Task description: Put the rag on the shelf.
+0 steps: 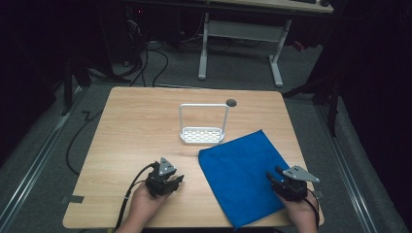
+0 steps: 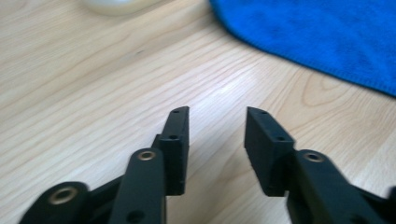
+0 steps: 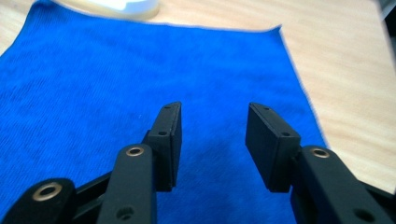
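Observation:
A blue cloth (image 1: 240, 172) lies flat on the wooden table (image 1: 141, 121), at its front right. Behind the cloth stands a white rack (image 1: 203, 131) with a tall wire handle. My left gripper (image 1: 176, 181) rests low over bare wood at the front left, open, with nothing between its jaws. In the left gripper view that gripper (image 2: 217, 116) points at the wood, the blue cloth (image 2: 317, 37) ahead to the right. My right gripper (image 1: 272, 174) hovers open over the cloth's right front part. The right gripper (image 3: 214, 112) has only blue cloth (image 3: 116, 79) beneath it.
A round dark hole (image 1: 231, 102) sits in the table near the back edge. Beyond the table are a white desk frame (image 1: 240, 46) and cables on grey carpet. The white rack's base (image 3: 116, 7) shows past the cloth's far edge.

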The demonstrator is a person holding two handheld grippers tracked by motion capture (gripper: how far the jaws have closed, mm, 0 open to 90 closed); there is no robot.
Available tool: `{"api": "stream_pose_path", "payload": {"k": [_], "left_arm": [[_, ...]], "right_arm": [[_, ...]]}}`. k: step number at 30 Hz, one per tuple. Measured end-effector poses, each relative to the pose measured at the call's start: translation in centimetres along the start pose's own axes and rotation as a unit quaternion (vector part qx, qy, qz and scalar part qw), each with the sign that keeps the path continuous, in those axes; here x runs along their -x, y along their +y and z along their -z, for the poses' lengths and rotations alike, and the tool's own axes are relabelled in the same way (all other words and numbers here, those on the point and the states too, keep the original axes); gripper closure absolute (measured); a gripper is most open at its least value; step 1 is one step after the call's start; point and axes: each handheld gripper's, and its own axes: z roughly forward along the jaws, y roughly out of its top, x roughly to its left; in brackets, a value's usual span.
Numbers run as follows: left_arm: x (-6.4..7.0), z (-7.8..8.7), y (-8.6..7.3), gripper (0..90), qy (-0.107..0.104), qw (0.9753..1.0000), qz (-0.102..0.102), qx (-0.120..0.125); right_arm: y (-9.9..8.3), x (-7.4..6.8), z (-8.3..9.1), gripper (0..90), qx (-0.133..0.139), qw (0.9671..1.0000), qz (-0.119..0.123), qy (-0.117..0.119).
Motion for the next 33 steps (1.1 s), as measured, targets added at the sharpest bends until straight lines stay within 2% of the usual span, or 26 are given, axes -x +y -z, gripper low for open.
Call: {"api": "stream_pose_path", "payload": {"k": [2,3,5,6,9,13,16,21,22,23,24,28,29,30,31,33], "left_arm": [[-1.2,0.2,0.0,59.7,-0.017,0.9987,0.046,0.014],[-1.4,0.1,0.0,59.7,-0.023,0.9979,0.057,0.018],[-1.3,-0.2,-0.1,59.6,-0.017,0.9988,0.044,0.014],[-1.3,-0.3,-0.1,59.4,-0.016,0.9989,0.042,0.012],[-1.4,-0.3,0.0,59.2,-0.018,0.9985,0.049,0.016],[-0.8,-0.4,0.2,58.6,-0.028,0.9985,0.043,0.019],[0.2,-0.6,0.4,58.7,-0.044,0.9977,0.042,0.030],[2.6,-1.5,1.0,66.1,-0.077,0.9965,0.014,0.029],[2.6,-1.5,1.0,68.1,-0.077,0.9965,0.014,0.029],[3.3,-1.7,1.3,70.0,-0.086,0.9959,0.002,0.026],[4.5,-2.0,1.6,71.9,-0.099,0.9946,-0.009,0.028],[7.4,-2.7,2.3,80.1,-0.128,0.9907,-0.041,0.020],[8.2,-3.0,2.4,81.4,-0.133,0.9897,-0.050,0.014],[8.2,-3.0,2.4,82.7,-0.133,0.9897,-0.050,0.014],[9.5,-3.4,2.4,84.6,-0.140,0.9880,-0.064,0.006],[10.4,-3.7,2.2,86.7,-0.144,0.9867,-0.076,-0.003]], "right_arm": [[0.0,-0.1,-0.3,56.5,-0.002,1.0000,-0.004,-0.002],[0.1,-0.1,-0.5,56.3,-0.002,0.9999,-0.010,0.001],[0.2,-0.2,-0.6,55.9,-0.001,0.9999,-0.010,0.004],[0.2,-0.2,-0.7,55.9,0.001,1.0000,-0.003,0.001],[0.2,0.3,-0.7,55.5,0.000,0.9998,-0.021,0.002],[0.1,0.9,-0.8,55.8,-0.002,0.9996,-0.028,-0.002],[0.0,1.3,-0.7,58.3,-0.004,0.9994,-0.035,0.002],[0.2,1.7,-0.3,61.2,0.006,0.9991,-0.042,0.003],[0.2,1.7,-0.3,61.2,0.006,0.9991,-0.042,0.003],[0.2,1.8,-0.3,61.4,0.008,0.9990,-0.044,0.006],[0.2,1.7,-0.3,61.5,0.008,0.9990,-0.043,0.005],[0.2,1.7,-0.4,62.0,0.007,0.9990,-0.044,0.005],[0.2,1.7,-0.4,62.4,0.007,0.9990,-0.044,0.005],[0.2,1.7,-0.5,62.7,0.006,0.9990,-0.043,0.006],[0.2,1.6,-0.5,63.2,0.005,0.9991,-0.042,0.005],[0.2,1.6,-0.5,63.2,0.004,0.9992,-0.040,0.006]]}}
